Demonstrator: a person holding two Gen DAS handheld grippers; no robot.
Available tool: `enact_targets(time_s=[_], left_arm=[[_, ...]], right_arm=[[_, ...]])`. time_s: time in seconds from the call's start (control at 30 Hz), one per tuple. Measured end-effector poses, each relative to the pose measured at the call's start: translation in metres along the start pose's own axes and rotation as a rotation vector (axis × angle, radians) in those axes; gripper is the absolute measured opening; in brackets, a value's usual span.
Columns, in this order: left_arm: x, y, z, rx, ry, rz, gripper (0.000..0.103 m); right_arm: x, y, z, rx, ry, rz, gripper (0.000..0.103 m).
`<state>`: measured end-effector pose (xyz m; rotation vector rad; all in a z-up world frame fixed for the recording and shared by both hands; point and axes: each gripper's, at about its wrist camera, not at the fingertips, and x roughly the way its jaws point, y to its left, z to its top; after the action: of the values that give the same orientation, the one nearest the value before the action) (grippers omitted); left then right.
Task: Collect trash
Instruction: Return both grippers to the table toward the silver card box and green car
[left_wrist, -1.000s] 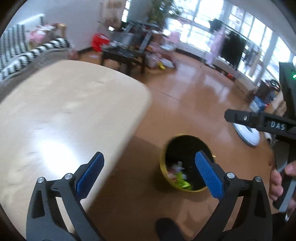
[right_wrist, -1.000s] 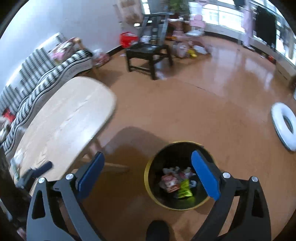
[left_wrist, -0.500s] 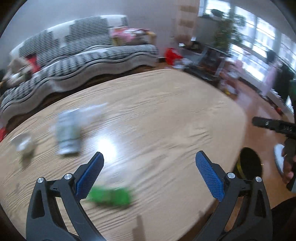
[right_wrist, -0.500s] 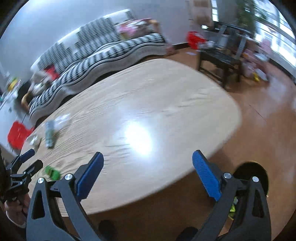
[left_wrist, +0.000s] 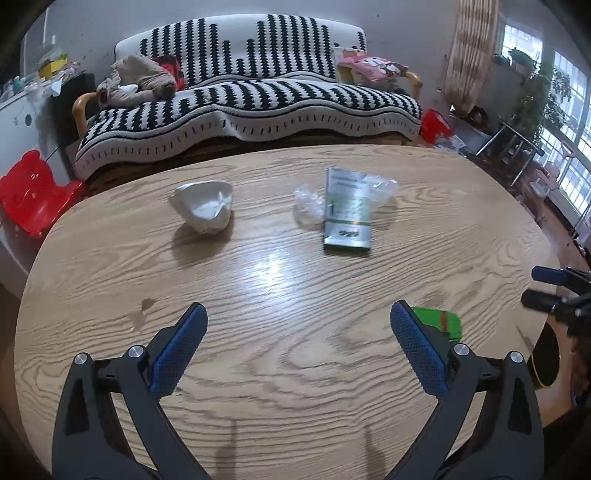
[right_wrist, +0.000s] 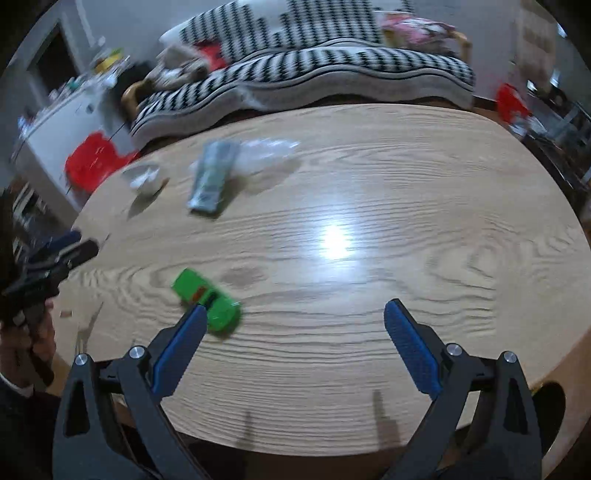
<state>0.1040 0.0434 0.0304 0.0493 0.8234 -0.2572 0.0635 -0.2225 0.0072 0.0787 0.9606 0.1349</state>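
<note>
1. The left gripper (left_wrist: 298, 343) hangs over the near part of the oval wooden tabletop (left_wrist: 280, 387), its blue-padded jaws spread wide with nothing between them
2. The right gripper (right_wrist: 291, 341) is also over the tabletop, jaws spread wide and empty; in the left wrist view its tips (left_wrist: 554, 291) show at the right edge of the frame
3. A green wrapper (left_wrist: 441, 322) lies flat on the tabletop at lower right of the left wrist view, partly behind the left gripper's right pad; in the right wrist view it (right_wrist: 205, 301) sits lower left of centre, just beside the right gripper's left pad
4. A crumpled white paper (left_wrist: 205, 206) sits at upper left of centre in the left wrist view, well apart from the green wrapper
5. A flat grey-green packet (left_wrist: 347, 206) lies at upper centre, resting on crumpled clear plastic (left_wrist: 310, 203) that sticks out on both sides
6. The trash bin (left_wrist: 546, 363), dark with a yellow rim, shows only as a sliver past the table's right edge in the left wrist view; its contents cannot be seen
7. A black-and-white striped sofa (left_wrist: 258, 96) fills the top of the frame behind the table
</note>
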Motion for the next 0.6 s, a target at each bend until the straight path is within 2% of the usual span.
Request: enact_targets(time_s=[0.17,0.3,0.57,0.6], left_arm=[[0.006,0.002,-0.002,0.015,0.015,0.006,0.096],[0.02,-0.006,0.004,0.024,0.029,0.006,0.096],[0.061,-0.021,0.017,0.048,0.047,0.009,0.096],[0.068,-0.023,0.02,0.048,0.049,0.015,0.096]], right_arm=[[0.022,0.033,-0.004,-0.104,0.052,0.052,0.093],[0.038,0.051,-0.012,-0.199,0.082,0.052,0.093],[0.067,0.073,-0.017,-0.329,0.079,0.089,0.093],[0.073,0.073,-0.016,-0.337,0.082,0.094,0.09]])
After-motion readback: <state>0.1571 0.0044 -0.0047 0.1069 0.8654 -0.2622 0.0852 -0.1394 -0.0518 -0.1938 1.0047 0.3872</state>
